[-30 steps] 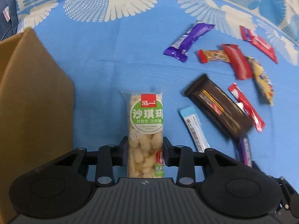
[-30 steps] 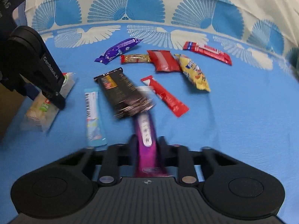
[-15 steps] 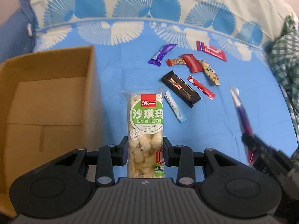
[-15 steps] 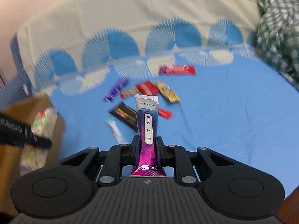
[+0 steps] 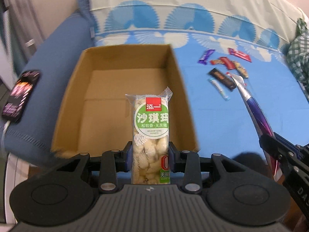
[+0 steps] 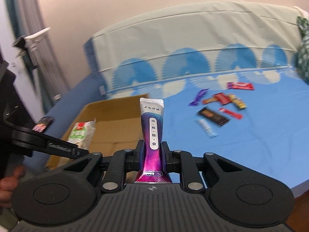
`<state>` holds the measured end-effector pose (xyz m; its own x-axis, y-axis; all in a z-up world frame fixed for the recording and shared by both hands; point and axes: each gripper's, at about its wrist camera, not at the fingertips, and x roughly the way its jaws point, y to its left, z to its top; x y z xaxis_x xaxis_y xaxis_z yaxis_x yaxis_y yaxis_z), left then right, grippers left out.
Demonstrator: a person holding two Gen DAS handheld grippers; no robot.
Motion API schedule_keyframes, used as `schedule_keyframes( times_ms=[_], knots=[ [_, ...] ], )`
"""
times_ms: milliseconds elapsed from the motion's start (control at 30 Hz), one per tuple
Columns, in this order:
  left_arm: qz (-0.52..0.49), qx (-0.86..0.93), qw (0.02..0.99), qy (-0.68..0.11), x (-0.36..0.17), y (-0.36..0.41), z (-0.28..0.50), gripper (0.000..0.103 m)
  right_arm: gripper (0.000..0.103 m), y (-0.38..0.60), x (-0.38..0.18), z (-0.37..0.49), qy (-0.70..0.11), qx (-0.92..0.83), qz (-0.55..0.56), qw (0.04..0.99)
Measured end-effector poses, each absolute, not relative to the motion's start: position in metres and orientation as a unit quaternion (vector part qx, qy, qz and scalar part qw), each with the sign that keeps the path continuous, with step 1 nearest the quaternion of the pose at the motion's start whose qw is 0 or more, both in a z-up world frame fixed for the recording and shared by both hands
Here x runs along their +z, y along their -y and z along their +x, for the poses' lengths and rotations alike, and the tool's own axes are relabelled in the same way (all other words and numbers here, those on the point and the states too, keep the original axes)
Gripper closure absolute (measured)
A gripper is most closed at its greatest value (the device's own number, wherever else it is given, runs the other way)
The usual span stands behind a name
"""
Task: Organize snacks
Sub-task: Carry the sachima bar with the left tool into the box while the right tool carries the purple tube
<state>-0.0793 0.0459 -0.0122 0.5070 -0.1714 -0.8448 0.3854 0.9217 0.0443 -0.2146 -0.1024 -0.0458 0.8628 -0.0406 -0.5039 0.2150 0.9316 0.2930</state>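
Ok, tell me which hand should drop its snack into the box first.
Left, probably. The left gripper holds the green-label snack right over the open cardboard box; the right gripper, holding the purple sachet, sits beside the box.

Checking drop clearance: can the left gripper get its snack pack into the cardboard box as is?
Probably yes. The left gripper holds the snack pack right over the cardboard box, whose top is open with nothing visible inside.

A bed point(image 6: 251, 150) in a blue sheet is filling the room from six to three o'clock, its pale fan-print cover point(image 6: 193, 38) rising at twelve. A beige wall point(image 6: 115, 9) is standing behind, curtains point(image 6: 38, 44) hanging at nine o'clock.
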Motion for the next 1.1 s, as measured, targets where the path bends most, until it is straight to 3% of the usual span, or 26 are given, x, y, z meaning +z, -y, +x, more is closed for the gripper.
schedule_keyframes(
  times_ms=[300,1100],
  knots=[
    [0.081,-0.139,0.874,-0.459,-0.009,-0.114,-0.118,0.063,0.085,0.033,-0.035,-0.236,-0.263,-0.027,0.130,0.956],
    [0.071,-0.153,0.878,-0.448,-0.005,-0.124,-0.129,0.063,0.085,0.017,-0.027,-0.231,-0.270,-0.028,0.094,0.958]
  ],
)
